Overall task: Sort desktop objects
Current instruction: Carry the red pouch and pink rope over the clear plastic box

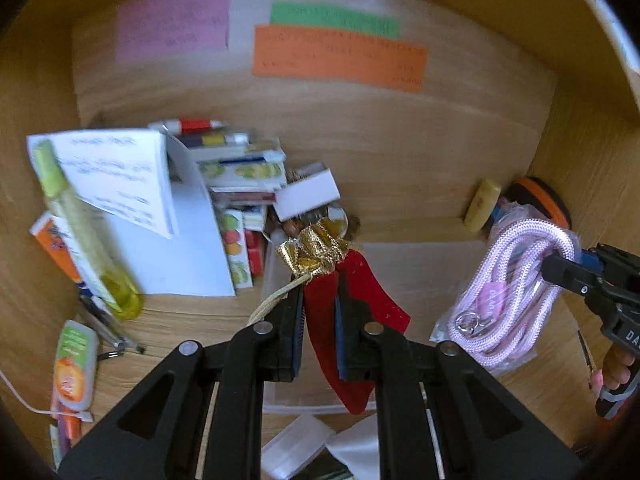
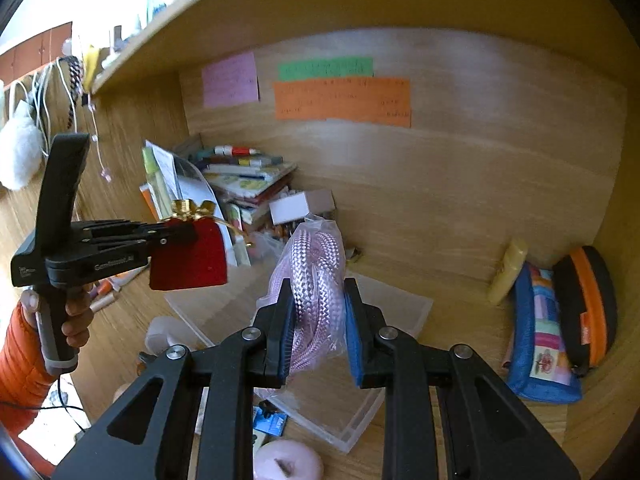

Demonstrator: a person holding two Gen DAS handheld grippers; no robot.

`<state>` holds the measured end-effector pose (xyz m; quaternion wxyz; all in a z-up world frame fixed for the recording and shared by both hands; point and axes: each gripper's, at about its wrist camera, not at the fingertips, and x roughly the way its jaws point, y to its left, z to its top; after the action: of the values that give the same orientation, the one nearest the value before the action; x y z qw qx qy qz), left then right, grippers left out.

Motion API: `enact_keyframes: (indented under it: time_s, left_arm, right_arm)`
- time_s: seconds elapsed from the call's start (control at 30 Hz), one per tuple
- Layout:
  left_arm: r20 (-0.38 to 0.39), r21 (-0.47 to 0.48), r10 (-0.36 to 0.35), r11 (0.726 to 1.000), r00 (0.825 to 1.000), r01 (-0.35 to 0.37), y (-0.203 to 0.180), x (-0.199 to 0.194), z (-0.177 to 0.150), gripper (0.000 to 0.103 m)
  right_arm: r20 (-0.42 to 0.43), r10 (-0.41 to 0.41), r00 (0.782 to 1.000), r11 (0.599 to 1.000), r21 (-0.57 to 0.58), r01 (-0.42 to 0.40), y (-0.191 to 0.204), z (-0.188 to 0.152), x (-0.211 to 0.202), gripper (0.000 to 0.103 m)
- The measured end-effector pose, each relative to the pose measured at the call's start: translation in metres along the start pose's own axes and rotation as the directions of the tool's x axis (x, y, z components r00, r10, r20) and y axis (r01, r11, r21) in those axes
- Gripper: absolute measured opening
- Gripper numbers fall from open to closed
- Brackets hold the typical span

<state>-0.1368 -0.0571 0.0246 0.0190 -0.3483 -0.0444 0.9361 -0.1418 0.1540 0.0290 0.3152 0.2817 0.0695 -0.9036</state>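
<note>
Above the wooden desk (image 2: pixel 460 216), inside a nook walled by wood panels, both tools are carrying things at once. The left gripper (image 1: pixel 320 320) is clenched on a red velvet pouch (image 1: pixel 352 304) with a gold ribbon (image 1: pixel 312 250) at its neck, the pouch hanging clear of the surface; the right gripper (image 2: pixel 318 320) is clamped on a coil of pink rope (image 2: pixel 316 272) in a clear plastic bag, also held in the air. Both hang over a clear plastic tray (image 2: pixel 404 312) lying flat on the desk — so the step in hand looks like the carry phase of sorting, each item already picked and on its way to a place. Which place is meant I cannot tell; the tray seems the likeliest. The next move calls for lowering one item at a time, keeping the two tools apart, and opening the jaws only once the thing rests on something — the soft pouch and slippery bag could both slump or slide. On the left a pile of booklets and boxes (image 1: pixel 240 176) leans into the corner with a folded white sheet (image 1: pixel 116 172) against it. At the right wall stand a blue pencil case (image 2: pixel 536 328) and an orange-and-black case (image 2: pixel 588 304), touching each other. Coloured notes (image 2: pixel 344 98) are stuck on the back panel.
</note>
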Motion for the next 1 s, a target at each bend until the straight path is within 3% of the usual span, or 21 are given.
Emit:
enact_keyframes:
  time_s: [0.37,0.8,1.0]
  left_arm:
    - [-0.157,0.067,0.017,0.998,0.987,-0.007,-0.012,0.061,-0.008,0.012]
    - [-0.203,0.115,0.055,0.993,0.978,-0.032,-0.018,0.086,-0.014,0.012]
    - [-0.206,0.131,0.073,0.99,0.976,-0.047,-0.019,0.089,-0.015,0.013]
  right_arm:
    - [-0.116,0.016,0.993,1.0,0.011,-0.015,-0.012,-0.016,0.049,0.02]
    - [-0.179,0.013,0.984,1.0,0.004,-0.012,-0.014,-0.021,0.087,0.02]
    - [-0.192,-0.035,0.981,0.999,-0.022,0.031,-0.014,-0.02,0.095,0.024]
